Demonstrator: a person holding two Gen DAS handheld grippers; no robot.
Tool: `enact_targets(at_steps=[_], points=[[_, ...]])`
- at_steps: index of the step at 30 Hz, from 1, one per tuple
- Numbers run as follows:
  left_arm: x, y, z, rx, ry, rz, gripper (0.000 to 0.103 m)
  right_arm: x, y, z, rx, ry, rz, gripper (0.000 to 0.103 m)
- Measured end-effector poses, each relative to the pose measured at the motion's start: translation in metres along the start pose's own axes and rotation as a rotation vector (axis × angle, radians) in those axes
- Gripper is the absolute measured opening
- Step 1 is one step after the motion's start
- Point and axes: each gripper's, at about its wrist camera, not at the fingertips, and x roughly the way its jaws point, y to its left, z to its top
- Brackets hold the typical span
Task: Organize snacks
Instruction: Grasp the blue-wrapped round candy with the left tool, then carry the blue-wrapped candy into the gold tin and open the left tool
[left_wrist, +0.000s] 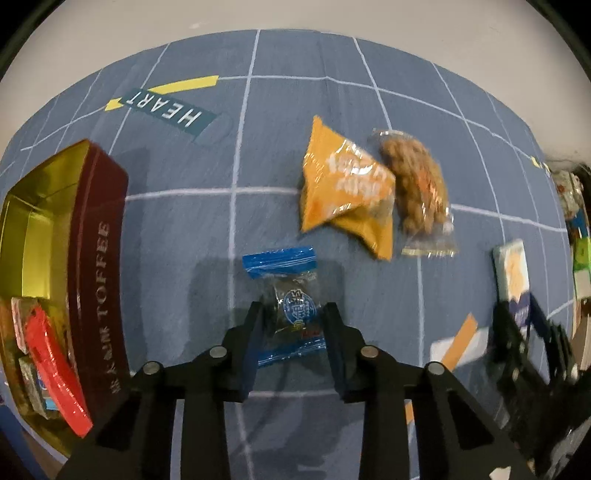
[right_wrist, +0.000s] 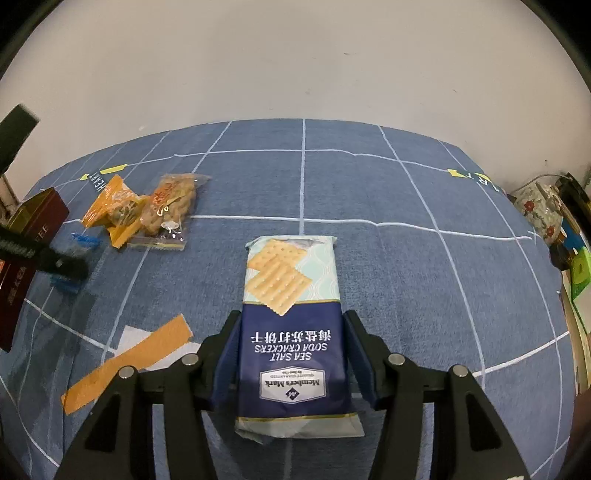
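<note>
Two crinkly packets (left_wrist: 291, 306) (right_wrist: 291, 332) (glossy film) on woven cloth (right_wrist: 406, 266).

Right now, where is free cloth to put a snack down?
Free: far cloth behind the cracker pack, and between the toffee tin and orange packet. Crowded: around the orange packet and peanut bag.

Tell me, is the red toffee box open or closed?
Open. The red toffee box has no lid on, so its gold inside shows, with a few wrapped snacks already lying in one end.
</note>
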Motion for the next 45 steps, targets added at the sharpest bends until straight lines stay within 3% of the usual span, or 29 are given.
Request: enact_targets(at_steps=[9,24,38,45], points=[[-0.007,0.023,-0.029,0.020,-0.010,-0.003,0.028,0.002,0.002,0.004,0.025,0.023,-0.027,0.057],[-0.060,0.030,-0.067,0.112,-0.124,-0.020,0.028,0.002,0.007,0.007,0.053,0.078,-0.051,0.054],[-0.098,0.085,-0.073,0.020,-0.193,-0.010,0.029,-0.006,0.019,-0.007,0.061,0.024,-0.066,0.054],[-0.118,0.149,-0.072,-0.081,-0.227,0.091,0.029,-0.007,0.019,-0.012,0.055,-0.007,-0.066,0.054]])
